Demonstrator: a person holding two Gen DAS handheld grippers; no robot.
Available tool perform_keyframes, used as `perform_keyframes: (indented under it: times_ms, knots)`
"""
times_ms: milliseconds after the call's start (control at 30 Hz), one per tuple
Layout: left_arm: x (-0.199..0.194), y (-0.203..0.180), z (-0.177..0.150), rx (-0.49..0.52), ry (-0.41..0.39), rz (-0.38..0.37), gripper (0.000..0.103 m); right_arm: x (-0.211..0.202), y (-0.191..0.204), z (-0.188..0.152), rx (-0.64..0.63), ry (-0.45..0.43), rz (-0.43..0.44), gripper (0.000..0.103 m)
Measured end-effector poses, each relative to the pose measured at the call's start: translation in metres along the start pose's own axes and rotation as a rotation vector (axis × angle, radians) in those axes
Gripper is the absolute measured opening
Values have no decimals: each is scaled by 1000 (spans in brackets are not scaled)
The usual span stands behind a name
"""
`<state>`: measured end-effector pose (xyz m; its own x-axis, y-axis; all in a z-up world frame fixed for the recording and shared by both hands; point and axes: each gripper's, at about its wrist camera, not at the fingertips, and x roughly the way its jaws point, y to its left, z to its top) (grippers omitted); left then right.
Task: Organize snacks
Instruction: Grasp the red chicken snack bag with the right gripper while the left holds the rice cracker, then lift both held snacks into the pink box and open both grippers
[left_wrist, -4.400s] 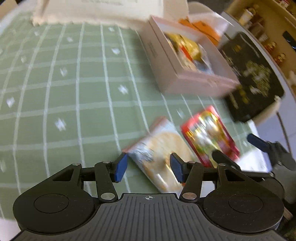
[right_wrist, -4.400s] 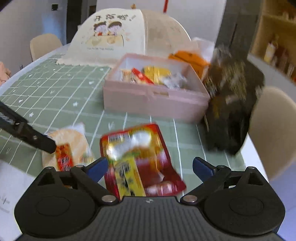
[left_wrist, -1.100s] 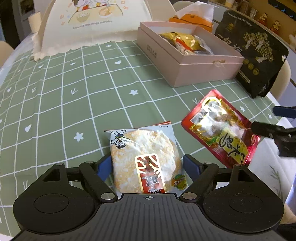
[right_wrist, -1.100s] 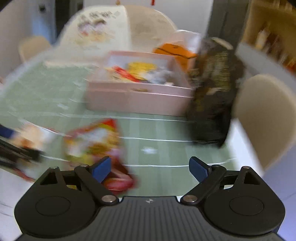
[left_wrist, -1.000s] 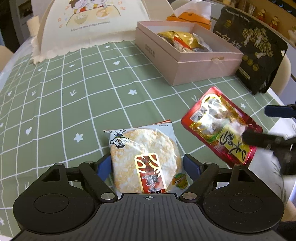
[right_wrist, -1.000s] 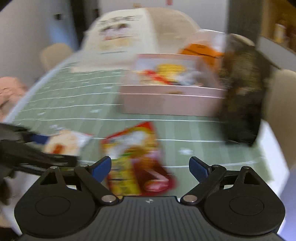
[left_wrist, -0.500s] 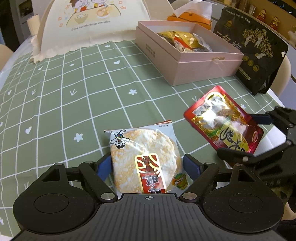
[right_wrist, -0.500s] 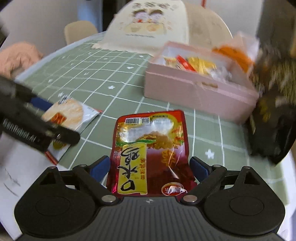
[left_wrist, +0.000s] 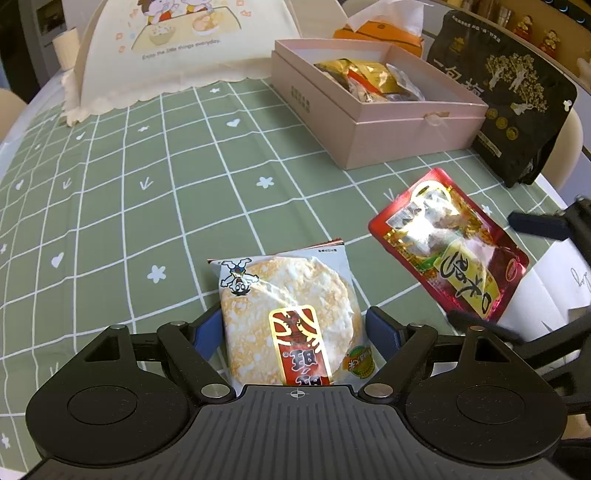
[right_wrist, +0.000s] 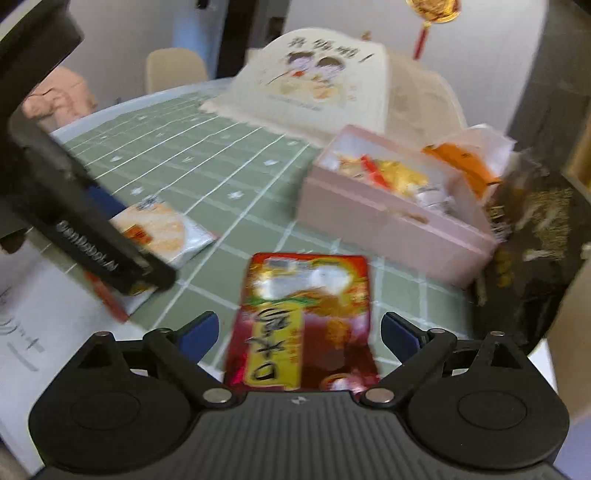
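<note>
- Rice cracker (left_wrist: 291, 314) in clear wrapper, flat on table (left_wrist: 110, 206), between spread left claw (left_wrist: 295, 332).
- Red pouch (right_wrist: 306, 317), glossy, between spread right claw (right_wrist: 299, 332); blurred here, sharp in left view.
- Pink box (left_wrist: 417, 136) open, holding gold and red packets (left_wrist: 365, 77).

Open green tablecloth (left_wrist: 122, 192) left of pink box (left_wrist: 399, 138); black bag (left_wrist: 506, 96) blocks its right side; food cover (left_wrist: 177, 48) and tissue box (left_wrist: 380, 29) crowd behind.
</note>
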<state>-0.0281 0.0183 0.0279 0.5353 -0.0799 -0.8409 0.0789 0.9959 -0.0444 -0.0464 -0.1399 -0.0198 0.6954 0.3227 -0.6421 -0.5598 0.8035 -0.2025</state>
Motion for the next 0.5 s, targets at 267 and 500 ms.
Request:
perform_keyframes:
  times_ms: [267,500]
  knots:
    - [0,1,0,1,2,-1,86,17,-29,-7,194,56,67,97]
    - [0,0,0,3,6,2,86,25,-35,-8,247,68,48,102]
